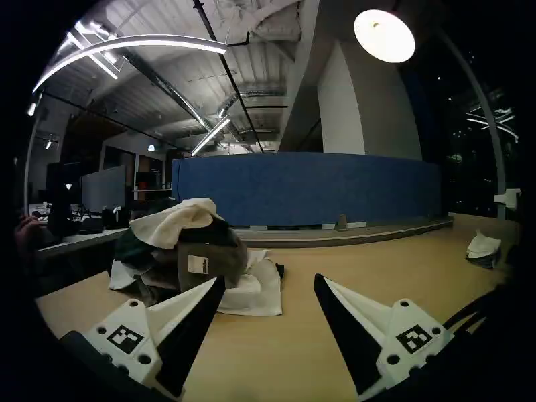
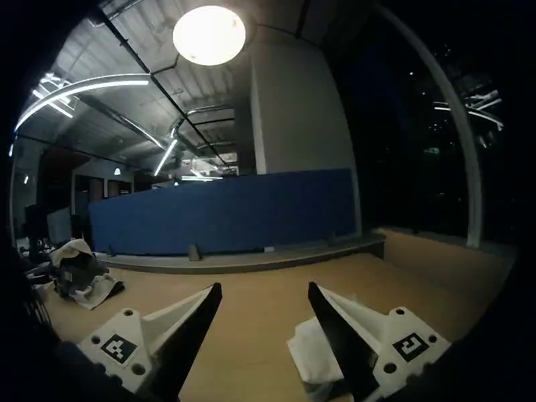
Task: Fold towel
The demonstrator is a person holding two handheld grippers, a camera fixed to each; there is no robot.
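In the left gripper view a heap of towels (image 1: 187,258), white, dark green and grey-brown, sits on the wooden table (image 1: 375,268) just ahead of my left finger. My left gripper (image 1: 266,288) is open with nothing between its fingers, low over the table. Far right lies a small folded white towel (image 1: 484,246). In the right gripper view my right gripper (image 2: 263,295) is open, and a white towel (image 2: 311,352) lies on the table (image 2: 268,321) beneath its right finger (image 2: 355,335). The towel heap (image 2: 79,271) shows far left.
A blue partition (image 1: 301,187) runs along the back of the table, with a raised ledge (image 1: 362,231) in front of it. A round ceiling lamp (image 2: 208,35) hangs above. Desks with monitors (image 1: 67,208) stand at the left. Dark windows are at the right.
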